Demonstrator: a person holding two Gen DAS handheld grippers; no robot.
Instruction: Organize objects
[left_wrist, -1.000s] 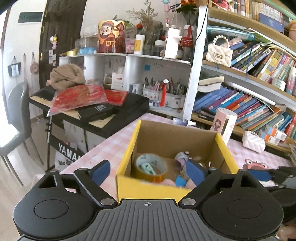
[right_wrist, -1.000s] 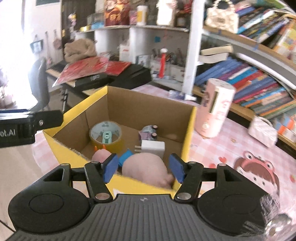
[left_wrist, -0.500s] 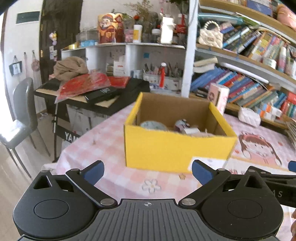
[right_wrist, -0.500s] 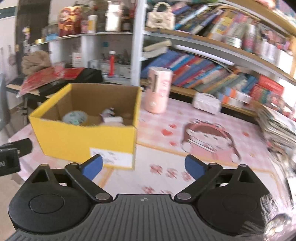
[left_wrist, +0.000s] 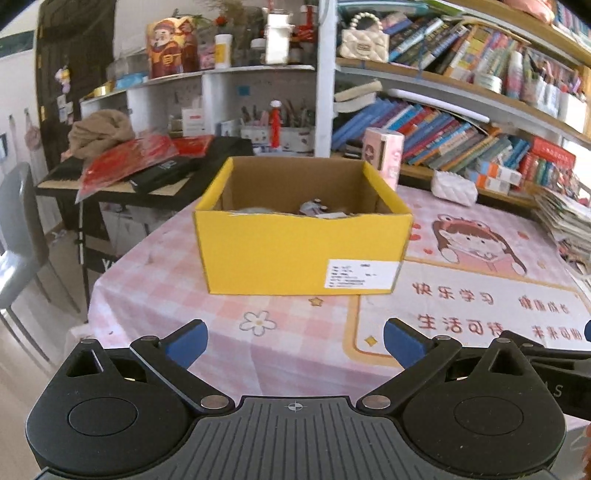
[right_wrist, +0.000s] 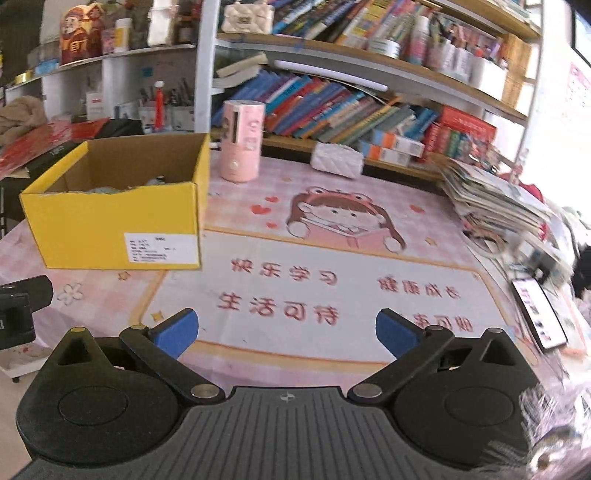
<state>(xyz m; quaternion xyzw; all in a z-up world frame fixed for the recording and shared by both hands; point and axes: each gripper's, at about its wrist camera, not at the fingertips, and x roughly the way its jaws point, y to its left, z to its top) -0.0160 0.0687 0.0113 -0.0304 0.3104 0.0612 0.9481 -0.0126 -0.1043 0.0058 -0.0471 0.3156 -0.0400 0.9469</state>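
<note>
A yellow cardboard box (left_wrist: 295, 254) stands on the pink table mat, open at the top, with small items just showing over its rim. It also shows in the right wrist view (right_wrist: 110, 225) at the left. My left gripper (left_wrist: 295, 341) is open and empty, held back from the box near the table's front edge. My right gripper (right_wrist: 286, 330) is open and empty over the mat's printed characters, to the right of the box.
A pink cylinder (right_wrist: 242, 140) and a white quilted pouch (right_wrist: 336, 160) stand behind the box by the bookshelf. A stack of magazines (right_wrist: 491, 199) and a phone (right_wrist: 539, 314) lie at the right. A keyboard piano (left_wrist: 147, 173) stands left of the table.
Both grippers have pulled back and away from the box. The right gripper let go of the pink soft item, which stayed in the box, and its jaws opened wide.
</note>
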